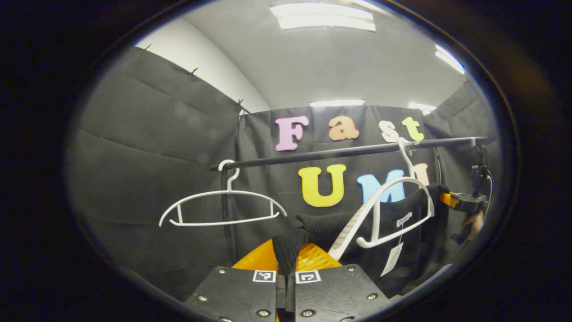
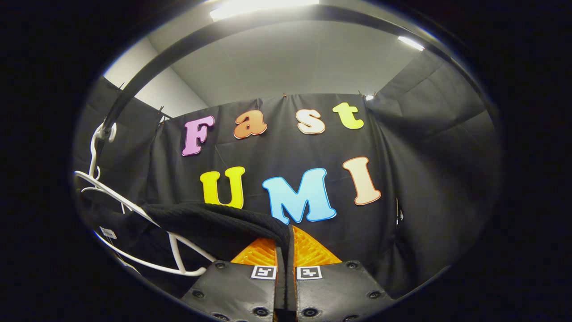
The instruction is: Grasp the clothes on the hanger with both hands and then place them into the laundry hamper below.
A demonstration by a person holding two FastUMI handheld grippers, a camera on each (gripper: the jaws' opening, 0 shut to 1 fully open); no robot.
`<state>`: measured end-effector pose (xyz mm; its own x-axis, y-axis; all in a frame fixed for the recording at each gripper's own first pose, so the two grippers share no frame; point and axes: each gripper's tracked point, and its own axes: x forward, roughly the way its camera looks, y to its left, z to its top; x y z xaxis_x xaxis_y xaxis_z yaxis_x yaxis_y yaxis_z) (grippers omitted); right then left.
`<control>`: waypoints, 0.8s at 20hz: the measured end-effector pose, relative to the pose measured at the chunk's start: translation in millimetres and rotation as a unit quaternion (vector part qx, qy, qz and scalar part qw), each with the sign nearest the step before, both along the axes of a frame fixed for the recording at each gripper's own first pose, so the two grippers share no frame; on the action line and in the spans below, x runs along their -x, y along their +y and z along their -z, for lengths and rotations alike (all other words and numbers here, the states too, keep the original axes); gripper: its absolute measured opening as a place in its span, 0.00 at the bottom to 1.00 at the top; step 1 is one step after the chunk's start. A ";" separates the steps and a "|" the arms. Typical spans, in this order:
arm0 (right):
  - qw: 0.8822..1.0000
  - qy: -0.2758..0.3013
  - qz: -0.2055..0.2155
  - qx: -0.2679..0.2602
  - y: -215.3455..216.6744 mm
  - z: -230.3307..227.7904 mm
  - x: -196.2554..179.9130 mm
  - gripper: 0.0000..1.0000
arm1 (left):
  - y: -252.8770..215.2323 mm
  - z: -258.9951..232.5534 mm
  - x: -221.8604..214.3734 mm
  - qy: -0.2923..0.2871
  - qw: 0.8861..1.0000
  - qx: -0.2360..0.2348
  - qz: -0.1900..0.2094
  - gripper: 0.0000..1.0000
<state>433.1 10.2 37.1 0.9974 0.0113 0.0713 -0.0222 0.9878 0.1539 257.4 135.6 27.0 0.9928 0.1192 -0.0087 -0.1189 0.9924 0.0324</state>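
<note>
The left gripper, with its ribbed orange fingers and black tagged blocks, was clenched on a fold of the black knitted garment; the cloth stood up between the two fingers and both pressed on it. In the right gripper view, the right gripper was likewise clenched on the opposite edge of the same dark cloth, a thick hem running into the seam between its orange fingers. In the left gripper view that second tool showed far off at the right, with the hand holding it.

Outward from the grips, the garment was draped over a white plastic hanger, tilted steeply, its hook on the black horizontal rail. A pale tag dangled from the cloth. A second white hanger hung bare farther along the rail, well apart.

By my judgement the grasping step was done on both sides and the lift-off was in hand: the garment was not yet free of its hanger. The next move would call for drawing the cloth off the hanger's arms with both grips together, so that it would not snag or drag the hook off the rail, then lowering it to the hamper below.
</note>
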 end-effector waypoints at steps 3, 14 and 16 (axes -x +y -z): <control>1.000 0.009 0.003 -0.007 -2.5 6.9 -9.7 0.02 | -3.7 5.2 -2.8 -0.001 1.000 0.012 0.011 0.01; 0.995 0.100 -0.013 0.005 -13.5 76.7 0.9 0.02 | -16.6 54.6 -0.7 0.039 0.999 0.015 0.022 0.00; 0.994 0.106 -0.016 0.008 -16.3 82.7 7.7 0.03 | -18.9 60.2 4.7 0.043 0.999 0.010 0.022 0.01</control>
